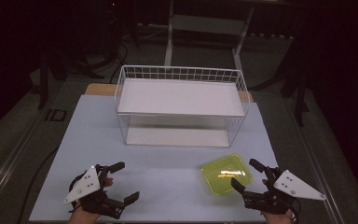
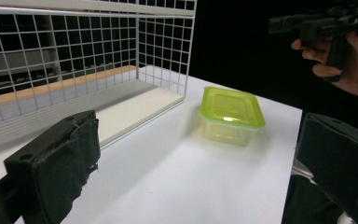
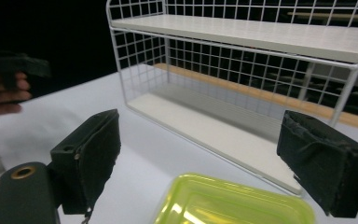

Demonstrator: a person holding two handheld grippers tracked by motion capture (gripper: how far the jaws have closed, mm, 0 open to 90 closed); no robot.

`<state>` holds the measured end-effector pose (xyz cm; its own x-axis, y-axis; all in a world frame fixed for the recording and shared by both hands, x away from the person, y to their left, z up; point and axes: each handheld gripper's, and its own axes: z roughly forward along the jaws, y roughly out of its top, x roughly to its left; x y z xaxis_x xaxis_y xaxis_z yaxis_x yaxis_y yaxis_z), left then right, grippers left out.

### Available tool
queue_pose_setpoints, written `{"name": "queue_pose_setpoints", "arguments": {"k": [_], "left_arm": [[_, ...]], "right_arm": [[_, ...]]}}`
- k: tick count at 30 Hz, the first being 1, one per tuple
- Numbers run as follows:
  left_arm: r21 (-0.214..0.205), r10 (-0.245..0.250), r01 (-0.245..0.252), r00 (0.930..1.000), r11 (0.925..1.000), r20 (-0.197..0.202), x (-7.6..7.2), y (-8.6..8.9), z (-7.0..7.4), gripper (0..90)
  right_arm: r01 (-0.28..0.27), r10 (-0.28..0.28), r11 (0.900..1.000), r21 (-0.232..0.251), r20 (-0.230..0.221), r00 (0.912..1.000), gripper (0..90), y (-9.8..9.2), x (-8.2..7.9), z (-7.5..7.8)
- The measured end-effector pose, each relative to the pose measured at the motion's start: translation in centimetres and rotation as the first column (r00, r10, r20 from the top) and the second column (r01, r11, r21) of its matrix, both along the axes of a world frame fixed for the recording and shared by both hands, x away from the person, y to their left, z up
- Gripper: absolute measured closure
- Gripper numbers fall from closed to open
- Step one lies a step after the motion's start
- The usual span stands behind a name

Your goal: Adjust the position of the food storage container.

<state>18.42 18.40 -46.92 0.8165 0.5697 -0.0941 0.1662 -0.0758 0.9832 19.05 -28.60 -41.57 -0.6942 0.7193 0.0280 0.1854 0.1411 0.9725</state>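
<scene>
Pale table (image 1: 168, 177), dark room beyond

Dim room, dark surroundings, table (image 1: 168, 177) lit from above, glare on green lid (image 1: 226, 174), soft focus

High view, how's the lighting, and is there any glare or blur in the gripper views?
High view: the table is lit while the room around it is dark, with a bright glint on the green container lid. Left gripper view: the same lid shows a small highlight, and the near jaws look soft. Right gripper view: the lid at the bottom edge is blurred, and the wire rack is sharper.
</scene>
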Motion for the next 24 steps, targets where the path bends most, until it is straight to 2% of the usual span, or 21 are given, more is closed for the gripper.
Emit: {"name": "queue_pose_setpoints", "arguments": {"k": [3,5,8,13,17,20,22,24], "left_arm": [[-0.01,-0.001,0.001,1.0,1.0,0.001,0.0,0.0,0.0,0.0],[-0.012,0.0,0.001,0.9999,0.9999,0.013,-0.1,0.1,0.2,0.0],[-0.015,-0.001,0.001,0.9999,0.9999,0.016,-0.2,0.1,0.2,0.0],[-0.014,0.005,-0.005,0.9998,0.9999,0.017,-0.2,0.1,0.1,0.0],[-0.01,0.001,-0.001,0.9999,1.0,0.015,-0.1,0.1,0.0,0.0],[-0.001,-0.004,0.004,0.9998,1.0,0.017,-0.1,0.0,-0.1,0.0],[0.0,-0.006,0.006,0.9998,1.0,0.017,-0.1,-0.1,-0.1,0.0],[0.001,-0.008,0.008,0.9999,1.0,0.014,-0.1,-0.1,-0.2,0.0]], "right_arm": [[-0.011,0.011,0.9999,0.008,-0.011,0.9999,13.3,-0.1,0.1,0.0],[-0.021,0.02,0.9989,-0.042,-0.037,0.9991,12.9,0.2,0.4,0.3],[-0.081,0.078,0.9956,-0.048,-0.061,0.9951,13.0,0.5,0.6,0.3],[-0.114,0.103,0.9869,-0.114,-0.097,0.99,15.1,1.0,0.7,-0.5],[-0.163,0.139,0.9762,-0.144,-0.159,0.9774,29.3,0.9,1.2,-1.3],[-0.171,0.136,0.9701,-0.172,-0.195,0.9712,38.5,0.9,1.4,-2.0],[-0.153,0.117,0.9702,-0.188,-0.189,0.975,48.0,0.9,1.3,-2.5],[-0.134,0.09,0.9639,-0.23,-0.193,0.977,57.5,0.9,1.3,-3.0]]}}
